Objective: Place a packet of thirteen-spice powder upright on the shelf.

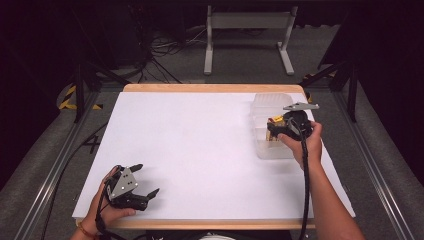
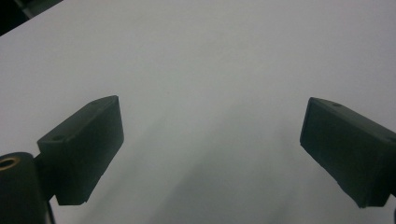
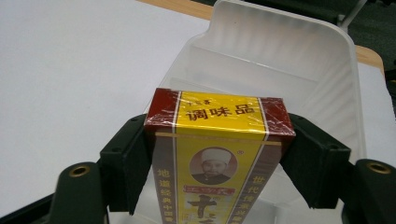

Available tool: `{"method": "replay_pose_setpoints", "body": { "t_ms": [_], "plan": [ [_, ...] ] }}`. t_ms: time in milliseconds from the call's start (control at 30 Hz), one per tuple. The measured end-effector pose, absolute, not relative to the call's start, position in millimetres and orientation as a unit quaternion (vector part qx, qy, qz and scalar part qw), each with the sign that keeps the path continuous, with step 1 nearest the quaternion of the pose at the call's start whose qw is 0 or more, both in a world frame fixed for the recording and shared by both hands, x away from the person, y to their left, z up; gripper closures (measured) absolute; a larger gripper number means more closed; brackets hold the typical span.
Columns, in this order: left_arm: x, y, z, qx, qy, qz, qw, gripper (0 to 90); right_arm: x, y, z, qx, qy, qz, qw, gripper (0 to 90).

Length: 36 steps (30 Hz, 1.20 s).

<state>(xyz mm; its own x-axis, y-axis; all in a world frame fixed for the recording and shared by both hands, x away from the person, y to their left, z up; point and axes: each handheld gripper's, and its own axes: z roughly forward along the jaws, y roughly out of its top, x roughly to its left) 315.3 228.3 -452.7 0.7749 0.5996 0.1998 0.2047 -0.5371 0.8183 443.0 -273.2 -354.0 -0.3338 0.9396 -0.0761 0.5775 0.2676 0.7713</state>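
The right gripper (image 3: 219,163) has a box (image 3: 217,154) between its jaws, one black pad against each long side. The box is red and yellow, wrapped in clear film, with a small portrait and printed characters on its top face. Whether the pads press on it or merely lie against it, I cannot tell; no gap shows on either side in the right gripper view.

Just ahead of and under this gripper sits a bin (image 3: 336,60), clear plastic with ribbed walls, its open mouth up. The box's far end reaches out over the bin's inside, its near end back toward the hand. In the high view the right gripper (image 1: 274,131) hangs over the near part of the bin (image 1: 270,100), with a bit of yellow box (image 1: 276,119) showing past the hand (image 1: 307,145). The grey plate sits on top and the cable trails back along the forearm.

The left gripper (image 1: 146,181) lies well apart from all this, low on the white table (image 1: 200,145) in the left hand (image 1: 105,212). Its jaws stand wide apart, nothing between them; ahead of this gripper (image 2: 212,135) there is just bare white table (image 2: 210,56)
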Motion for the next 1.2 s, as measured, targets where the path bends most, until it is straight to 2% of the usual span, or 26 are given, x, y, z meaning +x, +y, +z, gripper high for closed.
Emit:
{"method": "replay_pose_setpoints", "body": {
  "t_ms": [533, 800, 1200],
  "plan": [
    [315, 228, -453, 0.845, 0.238, 0.236, 0.417, 6.8, 442, -276, -354, 0.511, 0.746, 0.327, 0.273, 23.4],
    [315, 228, -453, 0.845, 0.238, 0.236, 0.417, 6.8, 438, -277, -355, 0.503, 0.752, 0.326, 0.273, 25.7],
    [315, 228, -453, 0.845, 0.239, 0.236, 0.417, 6.8, 429, -278, -354, 0.495, 0.758, 0.319, 0.28, 24.5]
  ]
}}
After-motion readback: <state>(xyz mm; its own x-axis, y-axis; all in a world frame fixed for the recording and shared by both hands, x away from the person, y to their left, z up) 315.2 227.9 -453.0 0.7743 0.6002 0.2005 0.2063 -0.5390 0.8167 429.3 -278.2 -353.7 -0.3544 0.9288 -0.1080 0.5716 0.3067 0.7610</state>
